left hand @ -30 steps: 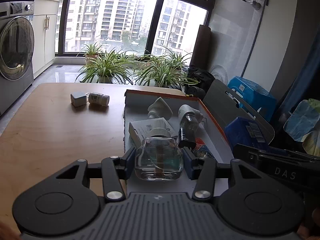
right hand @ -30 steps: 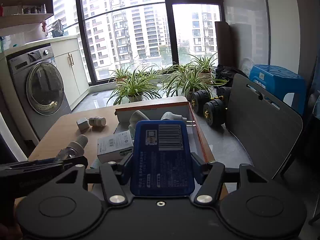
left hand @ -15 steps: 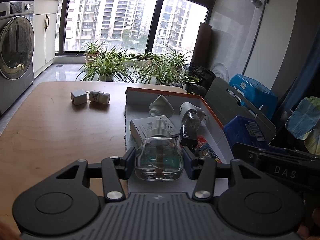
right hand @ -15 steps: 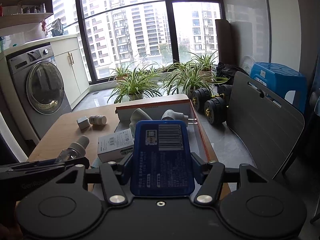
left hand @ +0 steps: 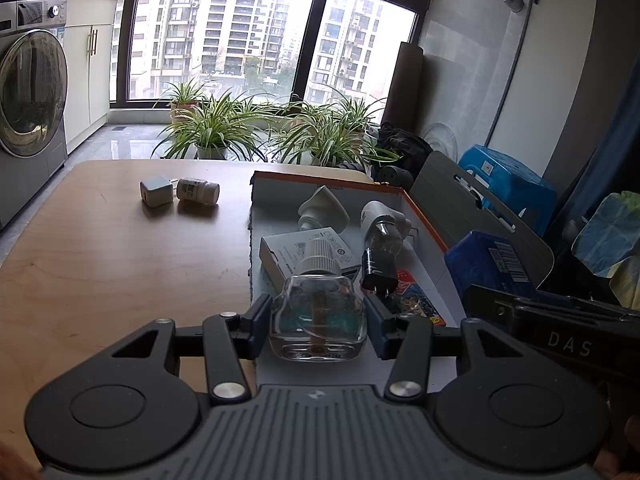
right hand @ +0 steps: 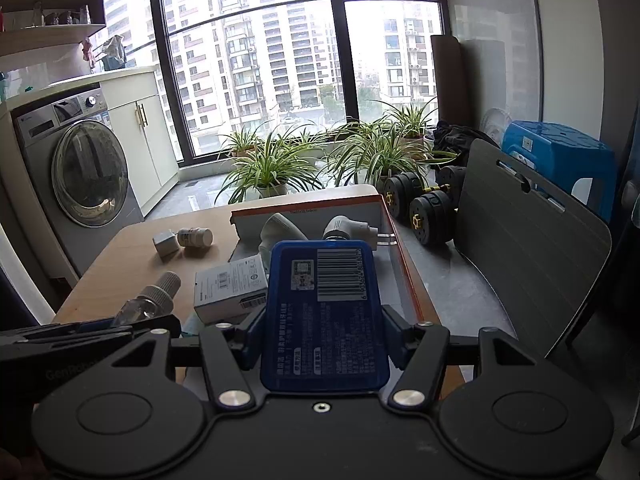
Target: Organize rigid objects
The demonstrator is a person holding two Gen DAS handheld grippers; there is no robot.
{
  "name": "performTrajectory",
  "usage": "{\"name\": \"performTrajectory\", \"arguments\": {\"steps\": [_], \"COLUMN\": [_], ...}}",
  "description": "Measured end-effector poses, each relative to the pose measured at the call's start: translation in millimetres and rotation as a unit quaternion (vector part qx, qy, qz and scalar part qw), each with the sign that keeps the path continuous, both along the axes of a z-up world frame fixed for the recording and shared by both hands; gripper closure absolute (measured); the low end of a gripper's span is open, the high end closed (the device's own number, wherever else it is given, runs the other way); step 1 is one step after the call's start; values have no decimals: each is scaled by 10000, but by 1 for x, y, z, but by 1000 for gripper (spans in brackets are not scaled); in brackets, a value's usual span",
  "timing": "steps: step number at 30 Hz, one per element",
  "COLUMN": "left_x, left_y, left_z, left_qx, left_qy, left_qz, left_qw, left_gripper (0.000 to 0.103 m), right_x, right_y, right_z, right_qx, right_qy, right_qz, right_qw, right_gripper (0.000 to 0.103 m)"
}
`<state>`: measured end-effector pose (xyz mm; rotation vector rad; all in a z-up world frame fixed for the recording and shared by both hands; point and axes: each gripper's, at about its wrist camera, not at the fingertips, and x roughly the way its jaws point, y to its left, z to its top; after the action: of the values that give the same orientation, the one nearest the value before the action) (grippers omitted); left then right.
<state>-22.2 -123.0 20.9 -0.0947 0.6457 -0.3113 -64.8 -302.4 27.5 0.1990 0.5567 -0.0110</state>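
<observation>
Presently | left gripper (left hand: 318,316): a clear glass bottle (left hand: 318,320) is pinched between its fingers, above the near end of the open box (left hand: 424,220) | ahead-left: white adapter (left hand: 155,191) and pill bottle (left hand: 198,190) are seen on the wooden table (left hand: 100,260) | right gripper (right hand: 324,334): a blue flat pack (right hand: 324,312) is clamped.

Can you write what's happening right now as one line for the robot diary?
left gripper: shut on clear bottle | right gripper: shut on blue box | both above open tray | charger, pill bottle: on table
</observation>
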Motion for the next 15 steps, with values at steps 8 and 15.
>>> {"name": "performTrajectory", "arguments": {"steps": [8, 15], "left_x": [1, 1], "left_y": [1, 1], "left_z": [-2, -2], "left_qx": [-7, -8], "left_qy": [26, 40], "left_qz": [7, 12], "left_qw": [10000, 10000], "left_gripper": [53, 53], "right_x": [1, 3], "right_y": [0, -1], "right_z": [-1, 0], "right_qx": [6, 8], "right_qy": [13, 9], "right_qz": [-6, -5], "right_qw": [10000, 10000], "right_gripper": [32, 32]}}
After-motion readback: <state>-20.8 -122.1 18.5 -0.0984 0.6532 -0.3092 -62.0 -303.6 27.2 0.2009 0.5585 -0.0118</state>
